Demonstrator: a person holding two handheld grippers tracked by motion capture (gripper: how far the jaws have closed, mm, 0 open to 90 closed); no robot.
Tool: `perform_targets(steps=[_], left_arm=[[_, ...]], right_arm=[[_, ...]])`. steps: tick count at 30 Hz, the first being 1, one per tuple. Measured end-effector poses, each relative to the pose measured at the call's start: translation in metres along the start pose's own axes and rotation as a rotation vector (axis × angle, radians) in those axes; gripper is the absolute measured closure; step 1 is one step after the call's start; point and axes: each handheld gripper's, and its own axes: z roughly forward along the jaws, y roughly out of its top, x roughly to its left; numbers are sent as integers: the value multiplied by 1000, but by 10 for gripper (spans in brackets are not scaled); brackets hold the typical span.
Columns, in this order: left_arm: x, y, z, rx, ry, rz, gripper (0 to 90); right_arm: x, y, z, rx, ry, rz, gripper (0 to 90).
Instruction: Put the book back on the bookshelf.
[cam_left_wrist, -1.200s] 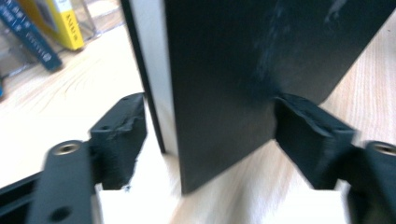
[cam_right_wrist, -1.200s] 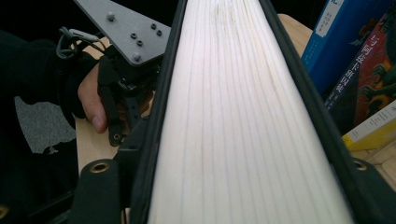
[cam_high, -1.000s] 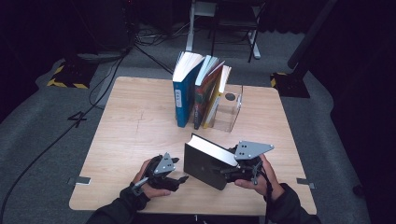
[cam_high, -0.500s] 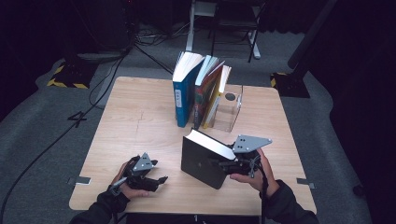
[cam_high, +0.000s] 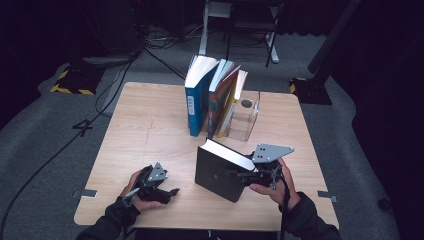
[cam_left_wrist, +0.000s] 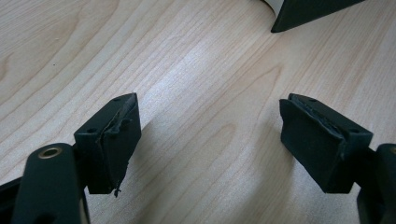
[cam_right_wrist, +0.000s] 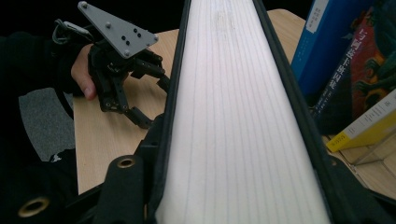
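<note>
High view: three upright books against clear acrylic holder.

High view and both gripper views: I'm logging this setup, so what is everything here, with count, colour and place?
Table: one, light wood, centre.
Black book: one, black cover, white pages, raised on edge at front, in the right gripper.
Standing books: three, blue, dark red-green, yellow, leaning together at the back.
Clear box: one, transparent, right of the standing books.
Cables: black, on the grey floor at left.
Left gripper: black, jaws apart over bare table, have just been opening.
Right gripper: black, clamped on the black book, jaws have just been closing.
</note>
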Motion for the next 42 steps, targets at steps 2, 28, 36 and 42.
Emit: perform_targets(steps=[2, 28, 36, 42], left_arm=[[0, 0, 0, 0, 0, 0, 204], [-1, 0, 0, 2, 6, -7, 202], [-1, 0, 0, 1, 6, -6, 203], [-1, 0, 0, -1, 8, -7, 205]], right_arm=[[-1, -1, -2, 2, -4, 12, 521], [-27, 1, -26, 27, -184, 45, 534], [-44, 8, -28, 35, -286, 69, 537], [-60, 17, -25, 35, -361, 117, 537]])
